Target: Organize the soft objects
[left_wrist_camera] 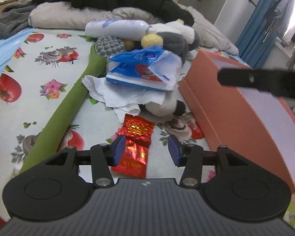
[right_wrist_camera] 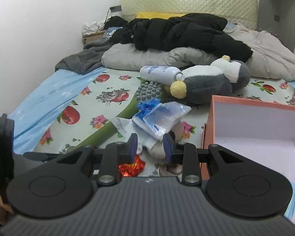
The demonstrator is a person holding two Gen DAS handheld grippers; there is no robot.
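Much of the small plush (left_wrist_camera: 163, 108) lay hidden under crumpled tissue (left_wrist_camera: 116, 94) and a blue-and-white tissue pack (left_wrist_camera: 143, 72), so its shape was hard to make out; the edges of both views were blurred. The bed sheet (left_wrist_camera: 49, 74), printed with fruit and flowers, carried everything, with a black jacket (right_wrist_camera: 182, 33) and a pale pillow (right_wrist_camera: 139, 59) far beyond the jaws. Right of both grippers stood the open orange box (right_wrist_camera: 208, 122), white inside. A grey-and-white penguin plush (right_wrist_camera: 210, 82) lay well ahead, touching a white bottle (right_wrist_camera: 159, 73), with a green long-handled massager (left_wrist_camera: 68, 102) running left of the pile. The left gripper (left_wrist_camera: 146, 150) stood about half open, empty, above red foil packets (left_wrist_camera: 135, 149) that showed between its pads. The right gripper (right_wrist_camera: 150, 147) stood narrowly parted, holding nothing, with the tissue just ahead.
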